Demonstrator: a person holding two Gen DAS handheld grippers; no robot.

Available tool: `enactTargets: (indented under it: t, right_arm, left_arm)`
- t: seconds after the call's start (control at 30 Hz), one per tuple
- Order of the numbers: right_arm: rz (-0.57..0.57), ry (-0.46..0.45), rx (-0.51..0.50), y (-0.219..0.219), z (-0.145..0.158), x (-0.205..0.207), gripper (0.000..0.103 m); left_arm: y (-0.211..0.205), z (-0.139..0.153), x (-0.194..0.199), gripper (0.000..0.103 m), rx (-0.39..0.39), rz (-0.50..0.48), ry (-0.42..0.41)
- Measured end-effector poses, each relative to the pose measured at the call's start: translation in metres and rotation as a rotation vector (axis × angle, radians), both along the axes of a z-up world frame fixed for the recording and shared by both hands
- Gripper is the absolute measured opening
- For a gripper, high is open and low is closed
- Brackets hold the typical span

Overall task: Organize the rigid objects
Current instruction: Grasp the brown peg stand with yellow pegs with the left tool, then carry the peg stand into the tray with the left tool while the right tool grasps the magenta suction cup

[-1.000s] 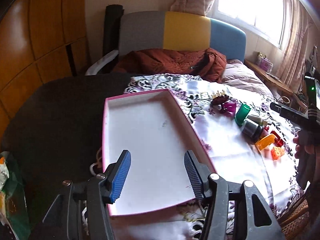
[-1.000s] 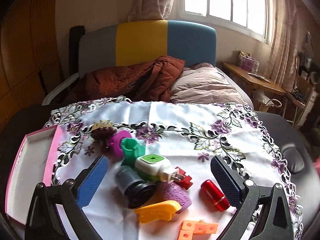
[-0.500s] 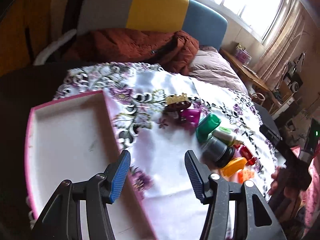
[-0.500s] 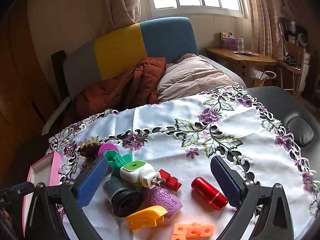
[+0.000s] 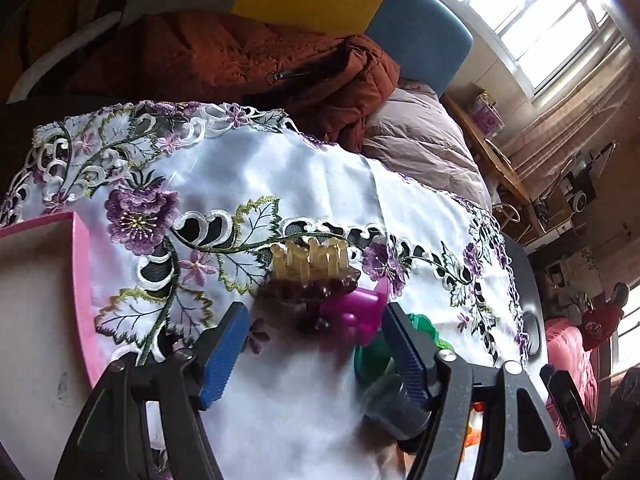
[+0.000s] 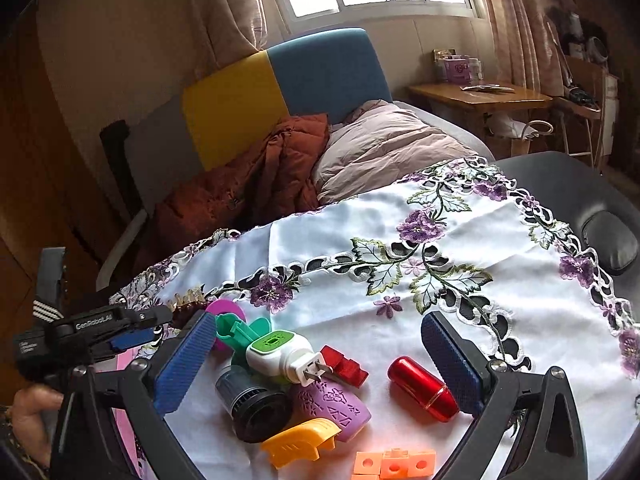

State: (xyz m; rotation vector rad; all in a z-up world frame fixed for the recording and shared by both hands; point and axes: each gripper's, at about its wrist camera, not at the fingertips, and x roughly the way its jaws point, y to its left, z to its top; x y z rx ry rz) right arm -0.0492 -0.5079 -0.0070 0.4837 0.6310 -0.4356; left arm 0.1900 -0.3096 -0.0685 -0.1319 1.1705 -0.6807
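A dark brown comb-like piece with pale yellow teeth lies on the embroidered white cloth, touching a magenta piece on its right. Both sit between the blue pads of the left gripper, whose jaws are opening and press on neither. The pink tray lies at the left. The right gripper hangs spread wide over a red cylinder, a white-and-green plug and a yellow piece, gripping nothing.

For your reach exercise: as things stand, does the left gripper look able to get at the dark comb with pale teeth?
Probably yes. The left gripper, its jaws opening, is already at the comb, nothing between them. The magenta piece touches the comb and might get caught too.
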Motion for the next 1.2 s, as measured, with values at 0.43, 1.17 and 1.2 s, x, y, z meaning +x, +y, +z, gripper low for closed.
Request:
enactTargets:
  t: [0.43,1.17,1.2]
  right_arm:
    - [0.006,-0.007,0.028,-0.003,0.0,0.001,0.103]
    - [0.39,0.119,-0.049,0.055,-0.003,0.051,0.103]
    - [0.445,0.144,-0.088,0.064,0.0,0.063,0.103]
  left_arm:
    - [-0.028,-0.033,0.023,0.068,0.021,0.061,0.056]
    - [0.088,0.036,-0.083,0.067,-0.046,-0.065,-0.12]
    - [0.094,0.04,-0.087,0.067,-0.049,-0.068,-0.133]
